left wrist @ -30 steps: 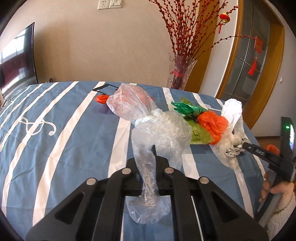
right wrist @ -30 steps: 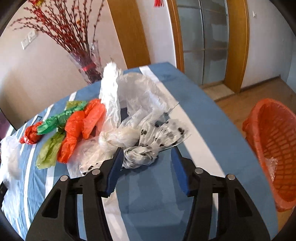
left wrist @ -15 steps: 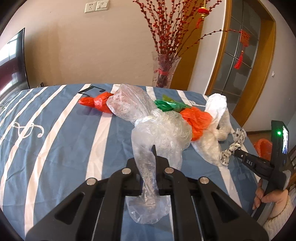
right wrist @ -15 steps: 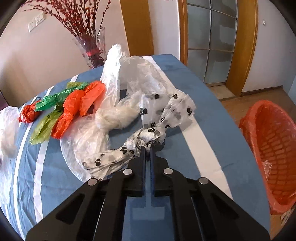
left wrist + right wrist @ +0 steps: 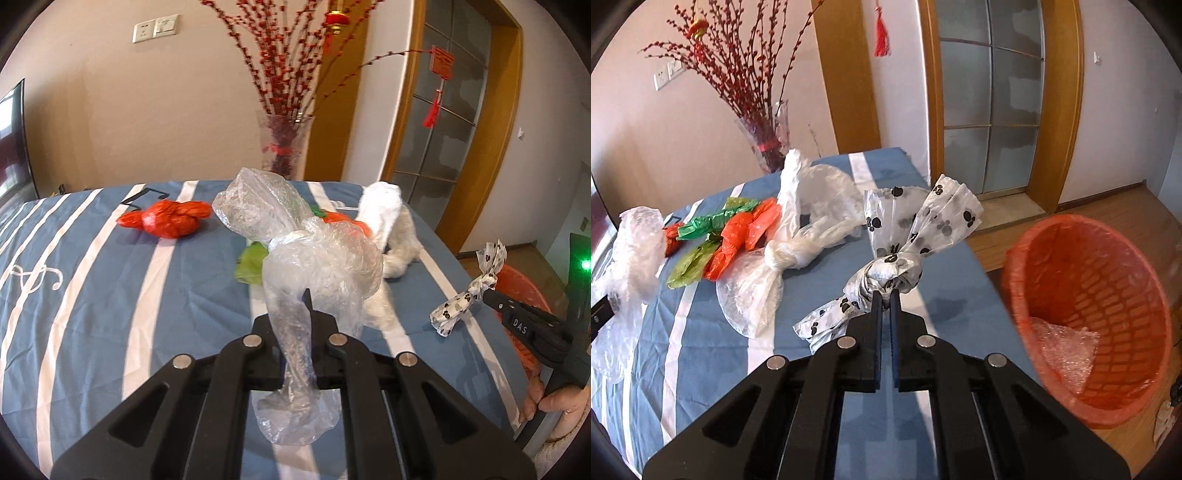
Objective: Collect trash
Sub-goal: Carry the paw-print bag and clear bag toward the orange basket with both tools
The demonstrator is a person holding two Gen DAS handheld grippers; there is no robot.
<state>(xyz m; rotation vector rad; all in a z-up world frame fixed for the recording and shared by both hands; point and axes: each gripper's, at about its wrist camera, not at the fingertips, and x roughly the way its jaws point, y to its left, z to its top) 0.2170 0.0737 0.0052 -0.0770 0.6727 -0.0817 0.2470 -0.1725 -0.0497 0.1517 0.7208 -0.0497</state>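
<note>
The clear bag (image 5: 321, 266) hides the green bag (image 5: 251, 264) (mostly); orange basket (image 5: 1089, 325) cut off.

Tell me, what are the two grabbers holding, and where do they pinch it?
The left gripper pinches the clear plastic bag by its twisted neck. The right gripper pinches the paw-print bag at its knot.

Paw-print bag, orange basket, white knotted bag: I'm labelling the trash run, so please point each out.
paw-print bag (image 5: 892, 271), right wrist view, on its knot.
orange basket (image 5: 1108, 295), right wrist view, on its inner wall.
white knotted bag (image 5: 786, 256), right wrist view, on its knot.
</note>
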